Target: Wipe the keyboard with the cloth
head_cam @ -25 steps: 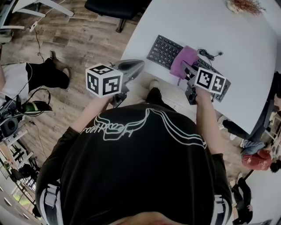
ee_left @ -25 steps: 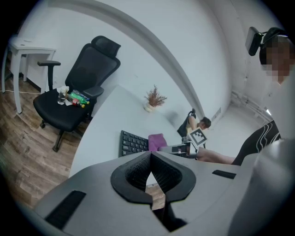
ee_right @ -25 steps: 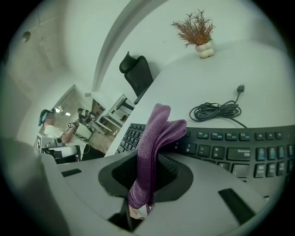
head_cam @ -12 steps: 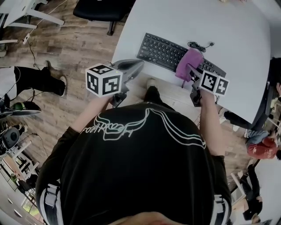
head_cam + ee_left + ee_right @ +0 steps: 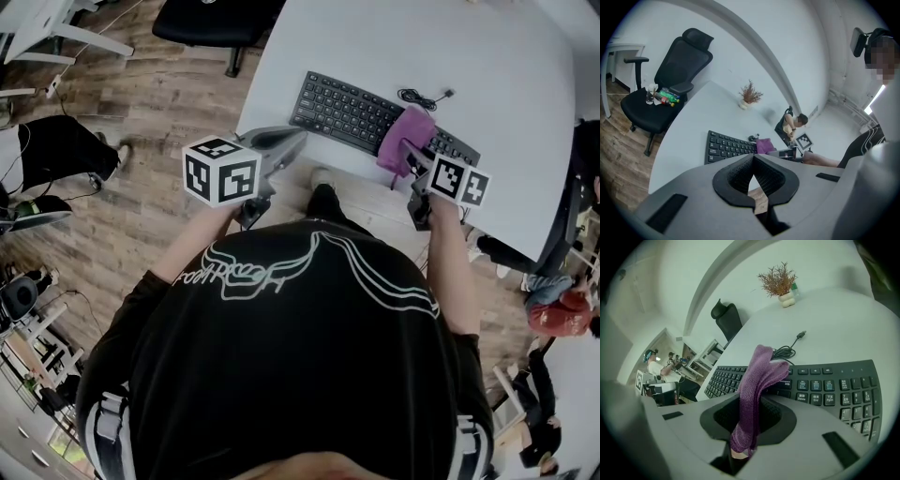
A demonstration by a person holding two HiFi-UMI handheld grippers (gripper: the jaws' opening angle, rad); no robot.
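A black keyboard (image 5: 352,111) lies near the front edge of the white table (image 5: 487,56). My right gripper (image 5: 405,147) is shut on a purple cloth (image 5: 405,139), which drapes onto the keyboard's right half. In the right gripper view the cloth (image 5: 757,385) runs up between the jaws and rests on the keys (image 5: 825,390). My left gripper (image 5: 292,139) hangs at the table's front edge, left of the keyboard, shut and holding nothing. The left gripper view shows the keyboard (image 5: 729,146) and the cloth (image 5: 764,145) beyond its jaws.
A coiled black cable (image 5: 419,96) lies behind the keyboard. A small dried plant in a pot (image 5: 780,284) stands at the table's far side. A black office chair (image 5: 206,21) sits left of the table on the wood floor. People are seated off to the right (image 5: 553,314).
The cloth and my right gripper have slid right along the keyboard, from its middle toward its right end. The left gripper has stayed put.
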